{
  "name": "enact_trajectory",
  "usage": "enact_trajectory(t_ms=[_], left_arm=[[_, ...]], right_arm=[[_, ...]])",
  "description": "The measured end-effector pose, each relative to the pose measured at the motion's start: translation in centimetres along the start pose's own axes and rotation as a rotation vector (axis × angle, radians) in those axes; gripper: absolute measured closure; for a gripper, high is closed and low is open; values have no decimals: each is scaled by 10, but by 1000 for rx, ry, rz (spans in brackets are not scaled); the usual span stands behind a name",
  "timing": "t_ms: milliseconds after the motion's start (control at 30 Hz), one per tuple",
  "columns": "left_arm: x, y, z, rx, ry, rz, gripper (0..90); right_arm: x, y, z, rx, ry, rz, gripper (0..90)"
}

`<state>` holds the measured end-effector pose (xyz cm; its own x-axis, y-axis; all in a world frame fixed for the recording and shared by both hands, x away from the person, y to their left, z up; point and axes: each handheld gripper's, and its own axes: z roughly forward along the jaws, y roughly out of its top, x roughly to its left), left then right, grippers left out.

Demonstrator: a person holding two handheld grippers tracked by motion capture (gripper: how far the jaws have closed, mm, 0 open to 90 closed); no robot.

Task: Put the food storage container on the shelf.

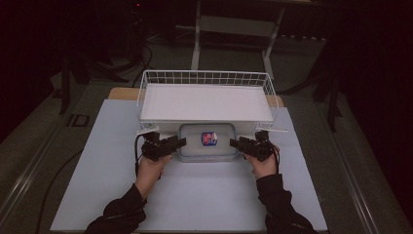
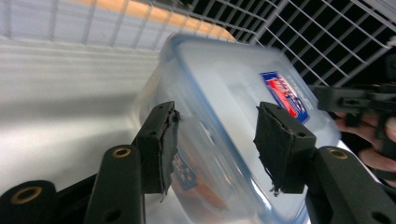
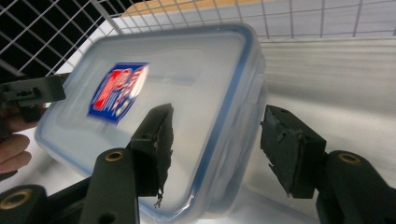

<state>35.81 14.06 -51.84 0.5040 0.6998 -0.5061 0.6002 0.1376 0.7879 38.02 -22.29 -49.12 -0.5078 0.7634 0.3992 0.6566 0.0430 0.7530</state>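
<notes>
The clear plastic box (image 1: 206, 142) lies on the tabletop (image 1: 97, 161) just before the wire basket (image 1: 204, 78), long axis crosswise between the left hand-held gripper (image 1: 181, 142) and right hand-held gripper (image 1: 234, 142), each half-open, straddling one end rim, equally near.

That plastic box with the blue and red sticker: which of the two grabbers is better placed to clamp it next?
Probably the left gripper. Its jaws straddle the box at the lidded edge, one pad near the wall. The right gripper also straddles its end, but with a wide gap at one pad. Both stand open.
</notes>
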Motion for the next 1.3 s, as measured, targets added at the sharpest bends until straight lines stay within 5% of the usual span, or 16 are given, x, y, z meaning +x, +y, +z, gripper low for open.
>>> enact_trajectory(t_ms=[267, 600, 967, 1133, 1233, 1300], left_arm=[[-6, 1, 5, -28, 53, 17, 451], [-15, 5, -12, -14, 54, 40, 426], [-27, 2, -39, 28, 6, 53, 402], [-34, -5, -52, 46, -76, 67, 279], [-39, -9, -57, 62, -81, 89, 240], [-43, -11, -61, 78, -91, 111, 124]], right_arm=[[3, 3, 2, -1, -38, 39, 411], [7, 1, -4, -12, -43, -10, 386], [19, -10, -27, -14, -25, -34, 373], [29, -17, -36, -13, 3, -50, 375], [37, -20, -38, -13, 20, -62, 376], [43, -23, -39, -19, 25, -78, 374]])
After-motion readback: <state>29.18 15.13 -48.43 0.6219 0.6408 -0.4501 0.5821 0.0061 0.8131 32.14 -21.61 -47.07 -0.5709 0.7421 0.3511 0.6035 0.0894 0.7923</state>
